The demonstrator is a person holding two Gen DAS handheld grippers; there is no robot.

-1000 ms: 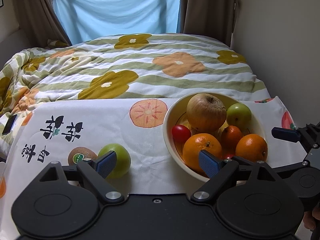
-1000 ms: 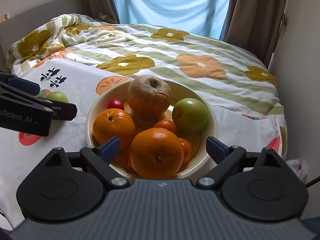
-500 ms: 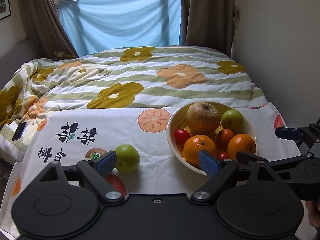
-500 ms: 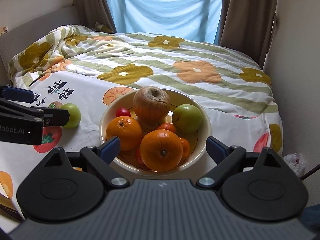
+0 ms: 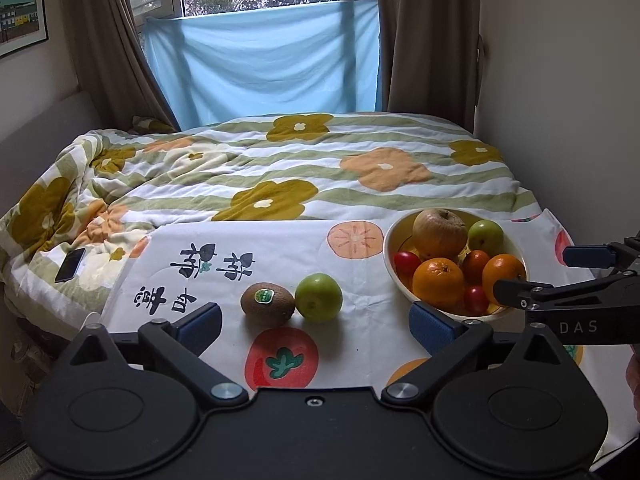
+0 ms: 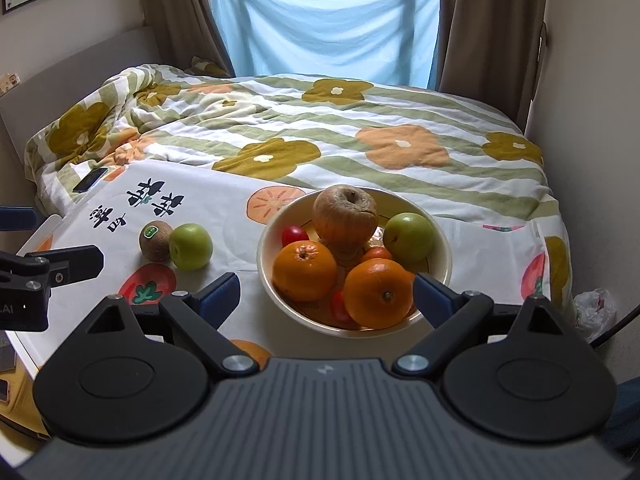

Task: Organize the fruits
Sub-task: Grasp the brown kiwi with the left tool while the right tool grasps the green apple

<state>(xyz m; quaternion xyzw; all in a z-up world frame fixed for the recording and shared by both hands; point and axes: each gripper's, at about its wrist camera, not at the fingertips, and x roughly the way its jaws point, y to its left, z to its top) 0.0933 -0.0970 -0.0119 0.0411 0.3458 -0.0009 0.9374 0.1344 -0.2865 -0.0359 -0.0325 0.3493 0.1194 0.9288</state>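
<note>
A: Where does the fruit sit?

B: Most of it is heaped in the bowl near the right edge of the table, which carries a printed cloth: two oranges, a big wrinkled apple, a small green one and some little red fruits. A kiwi and a green apple lie touching each other on the cloth, nearer the middle and apart from the bowl.

A: Why are those two out there?

B: I judge they are the ones left to gather in, though the reverse is possible; the task only says to organize.

A: And the grippers?

B: The left gripper hangs above the near edge, its jaws opening wide and empty, lined up roughly with the kiwi and apple. The right gripper has its jaws wide too, holding nothing, framing the bowl, likely to steady it.
</note>
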